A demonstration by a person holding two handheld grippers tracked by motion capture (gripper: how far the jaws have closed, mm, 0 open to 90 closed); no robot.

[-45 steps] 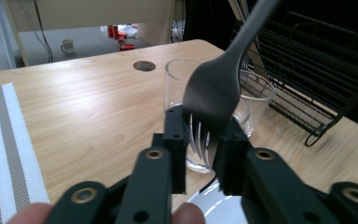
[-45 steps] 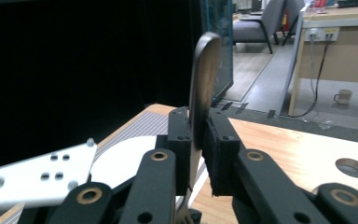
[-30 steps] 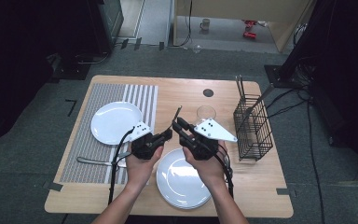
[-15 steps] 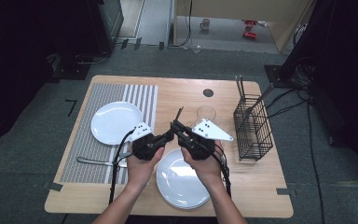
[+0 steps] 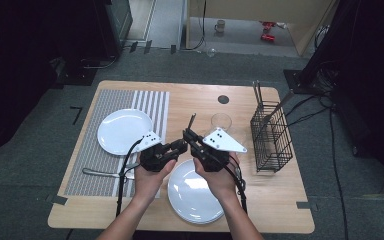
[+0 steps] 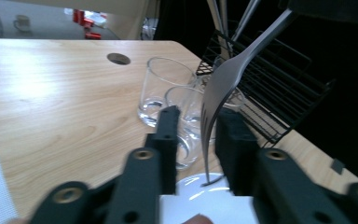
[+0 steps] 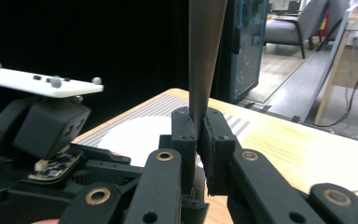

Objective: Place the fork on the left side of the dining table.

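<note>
I see a pale wooden table [image 5: 260, 210] with rounded corners, and at its left edge a ribbed grey-and-white striped placemat [image 5: 100, 160]. On the mat sits one round, glossy white plate [image 5: 122, 130], with a metal utensil [image 5: 100, 173] lying below it, too small for me to tell which kind. A second white plate [image 5: 195, 195] lies near the table's near edge, at the middle.

My left claw [image 5: 182, 146] hovers over the table's middle. Its jaws have just been opening; they stand apart with the fork's tines [image 6: 214, 116] between them, not pressing on the metal. The fork [image 5: 191, 122] is smooth, slender steel, held above the middle of the table, handle rising away from me.

My right claw [image 5: 187, 136] pinches the fork's flat handle [image 7: 203, 70] firmly between its black pads.

Beyond the claws, two clear cylindrical drinking glasses [image 6: 165, 91] stand one behind the other. Toward the right edge stands one black wire cutlery basket [image 5: 270, 140], box-shaped, with three metal handles [image 5: 256, 91] sticking up from it.
</note>
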